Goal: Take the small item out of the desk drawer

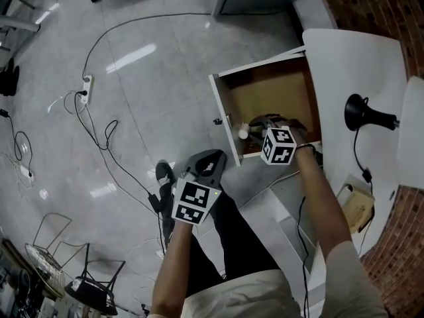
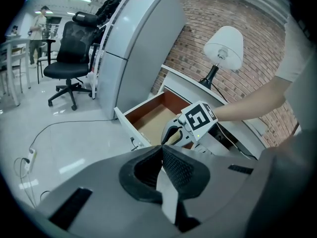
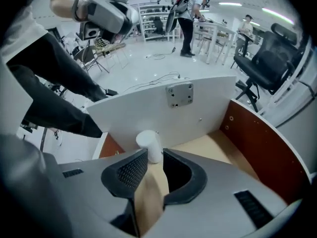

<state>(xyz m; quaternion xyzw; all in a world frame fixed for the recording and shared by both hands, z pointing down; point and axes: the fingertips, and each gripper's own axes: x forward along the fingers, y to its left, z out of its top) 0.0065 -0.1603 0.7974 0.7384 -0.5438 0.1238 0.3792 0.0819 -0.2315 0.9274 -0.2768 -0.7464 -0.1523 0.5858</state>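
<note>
Drawer (image 1: pixel 265 91) open; small white cylinder (image 3: pixel 148 144) inside, by its front wall, at the tips of the right tongs (image 3: pixel 151 165); these spread, not yet pinching; left tongs (image 2: pixel 161 151) pressed together, empty, clear of drawer. Risk: an off-centre closing would nudge the cylinder aside along the wall.

Below me the white desk (image 1: pixel 344 58) carries a black lamp (image 1: pixel 363 113). Its drawer (image 1: pixel 271 88) stands pulled out, with a small white cylinder (image 1: pixel 244 132) resting on the wooden bottom by the front panel. On the grey floor (image 1: pixel 152 111) lie a power strip (image 1: pixel 86 83) and loose cables (image 1: pixel 98 138).
</note>
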